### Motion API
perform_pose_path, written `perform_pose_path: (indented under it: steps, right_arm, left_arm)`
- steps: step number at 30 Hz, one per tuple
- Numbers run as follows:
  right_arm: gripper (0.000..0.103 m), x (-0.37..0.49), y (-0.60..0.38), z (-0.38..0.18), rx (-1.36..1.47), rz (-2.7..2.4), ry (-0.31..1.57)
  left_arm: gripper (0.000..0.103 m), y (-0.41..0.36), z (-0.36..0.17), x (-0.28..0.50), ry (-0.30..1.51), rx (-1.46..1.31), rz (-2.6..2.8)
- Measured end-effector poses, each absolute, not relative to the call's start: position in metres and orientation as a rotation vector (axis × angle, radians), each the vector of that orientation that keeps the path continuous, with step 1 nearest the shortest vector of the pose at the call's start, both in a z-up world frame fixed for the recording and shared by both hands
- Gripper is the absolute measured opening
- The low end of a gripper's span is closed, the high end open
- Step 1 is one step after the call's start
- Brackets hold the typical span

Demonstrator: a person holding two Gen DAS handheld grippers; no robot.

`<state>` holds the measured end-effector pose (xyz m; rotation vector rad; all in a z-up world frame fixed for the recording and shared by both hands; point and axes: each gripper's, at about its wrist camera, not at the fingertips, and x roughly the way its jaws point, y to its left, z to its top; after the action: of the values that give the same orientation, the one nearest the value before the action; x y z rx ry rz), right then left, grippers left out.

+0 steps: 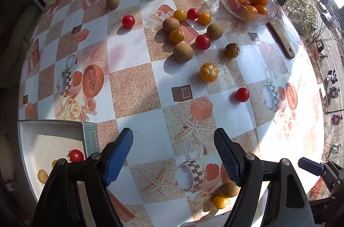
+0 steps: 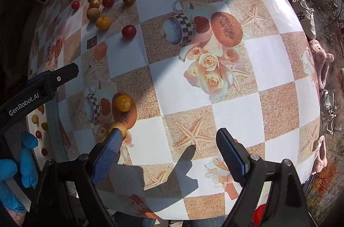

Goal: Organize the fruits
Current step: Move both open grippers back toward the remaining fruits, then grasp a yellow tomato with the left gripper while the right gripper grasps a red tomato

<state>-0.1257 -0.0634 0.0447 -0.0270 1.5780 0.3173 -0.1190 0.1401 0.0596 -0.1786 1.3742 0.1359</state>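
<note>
In the left wrist view, my left gripper (image 1: 173, 141) hangs open over bare tablecloth with nothing between its blue pads. A white tray (image 1: 51, 126) at its lower left holds a red tomato (image 1: 76, 155) and small yellow fruits. Several red and yellow tomatoes and brown round fruits (image 1: 182, 51) lie scattered mid-table. A brown fruit (image 1: 230, 189) and a yellow tomato (image 1: 220, 201) sit by its right finger. My right gripper (image 2: 169, 141) is open and empty. A pale brown fruit (image 2: 117, 126) lies at its left fingertip, and a yellow tomato (image 2: 124, 103) sits just beyond.
A glass bowl (image 1: 268, 16) of oranges stands at the far right, on a long wooden board (image 1: 281, 37). A hand in a blue glove (image 2: 25, 162) shows at the lower left of the right wrist view. The table edge curves on the right, with shoes (image 2: 307, 18) on the floor beyond.
</note>
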Motion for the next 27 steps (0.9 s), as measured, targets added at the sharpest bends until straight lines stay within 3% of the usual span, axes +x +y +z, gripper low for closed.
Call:
perform_pose_path:
  steps: [10,13,15,17,18,21,27]
  right_arm:
    - [0.091,-0.093,-0.039,0.048,-0.058,0.364,1.49]
    - [0.086,-0.089,-0.035,0.044,-0.053,0.379,1.488]
    - [0.083,-0.087,-0.032,0.042,-0.052,0.389,1.483]
    - [0.08,-0.084,-0.028,0.039,-0.047,0.402,1.475]
    - [0.078,-0.082,-0.026,0.038,-0.045,0.408,1.47]
    - [0.073,-0.077,-0.018,0.033,-0.046,0.425,1.457]
    - [0.068,-0.065,-0.003,0.025,-0.049,0.455,1.432]
  left_arm:
    - [0.078,0.135,0.038,-0.073,1.355,-0.269,0.139]
    - [0.063,0.133,0.03,-0.063,1.363,-0.283,0.137]
    - [0.063,0.131,0.026,-0.06,1.368,-0.284,0.147]
    - [0.05,0.131,0.022,-0.057,1.372,-0.285,0.145]
    - [0.05,0.13,0.023,-0.056,1.36,-0.275,0.148]
    - [0.028,0.128,0.023,-0.054,1.35,-0.244,0.158]
    - [0.026,0.141,0.023,-0.053,1.332,-0.259,0.172]
